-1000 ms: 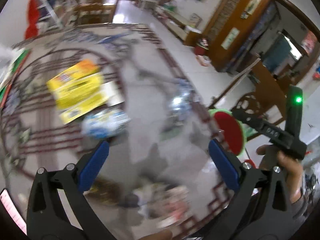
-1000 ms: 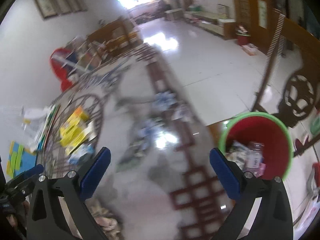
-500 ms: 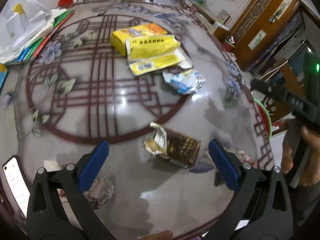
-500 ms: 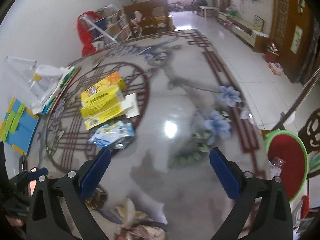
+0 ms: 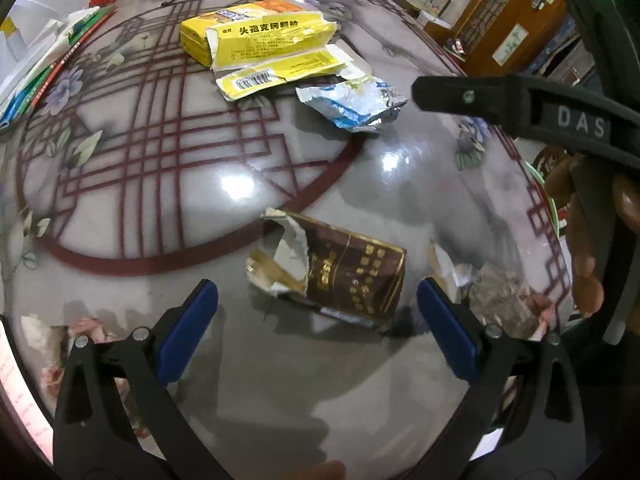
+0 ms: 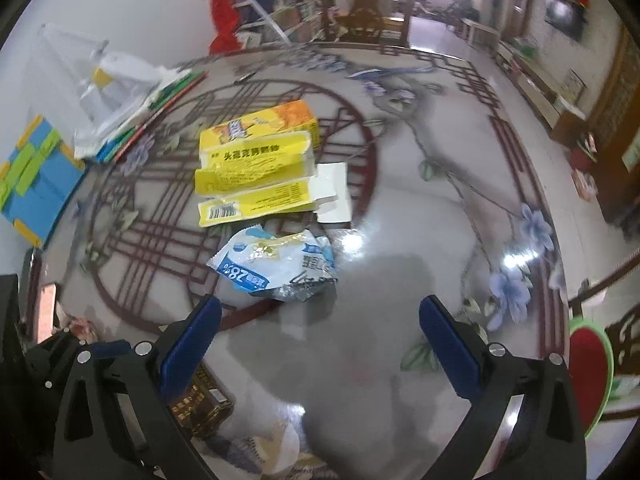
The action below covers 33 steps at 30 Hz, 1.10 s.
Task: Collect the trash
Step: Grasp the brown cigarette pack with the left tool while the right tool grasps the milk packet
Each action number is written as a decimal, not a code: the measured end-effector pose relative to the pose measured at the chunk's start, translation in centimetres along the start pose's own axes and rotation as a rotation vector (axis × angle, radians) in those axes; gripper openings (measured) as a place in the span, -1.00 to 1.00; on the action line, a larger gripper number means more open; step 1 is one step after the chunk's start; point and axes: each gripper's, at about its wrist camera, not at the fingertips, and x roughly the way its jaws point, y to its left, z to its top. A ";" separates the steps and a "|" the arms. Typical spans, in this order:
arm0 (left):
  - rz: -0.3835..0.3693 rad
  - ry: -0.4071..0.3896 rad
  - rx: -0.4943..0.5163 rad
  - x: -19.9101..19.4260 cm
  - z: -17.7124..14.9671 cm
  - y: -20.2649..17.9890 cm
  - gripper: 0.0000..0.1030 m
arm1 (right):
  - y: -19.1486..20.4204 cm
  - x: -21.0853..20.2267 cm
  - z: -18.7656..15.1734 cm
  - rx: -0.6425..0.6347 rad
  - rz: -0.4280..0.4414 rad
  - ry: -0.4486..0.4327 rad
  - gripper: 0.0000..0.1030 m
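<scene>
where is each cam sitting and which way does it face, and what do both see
Left wrist: on the left gripper, angled down at the torn brown pack between its open blue fingers; the person's hand holding the right gripper shows at right.
Right wrist: on the right gripper, looking across the table at the blue-white wrapper; fingers open.
Shared: yellow boxes, wrapper, brown pack.
</scene>
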 end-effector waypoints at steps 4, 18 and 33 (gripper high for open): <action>0.013 -0.003 -0.015 0.8 0.2 0.0 0.89 | 0.4 1.6 0.4 -0.047 0.013 0.021 0.85; 0.099 -0.039 0.058 1.3 -1.0 -1.6 0.89 | 3.2 5.9 0.9 -0.210 0.049 0.069 0.71; 0.109 -0.055 0.055 0.8 -0.8 -1.0 0.48 | 3.2 6.1 0.9 -0.201 0.070 0.096 0.11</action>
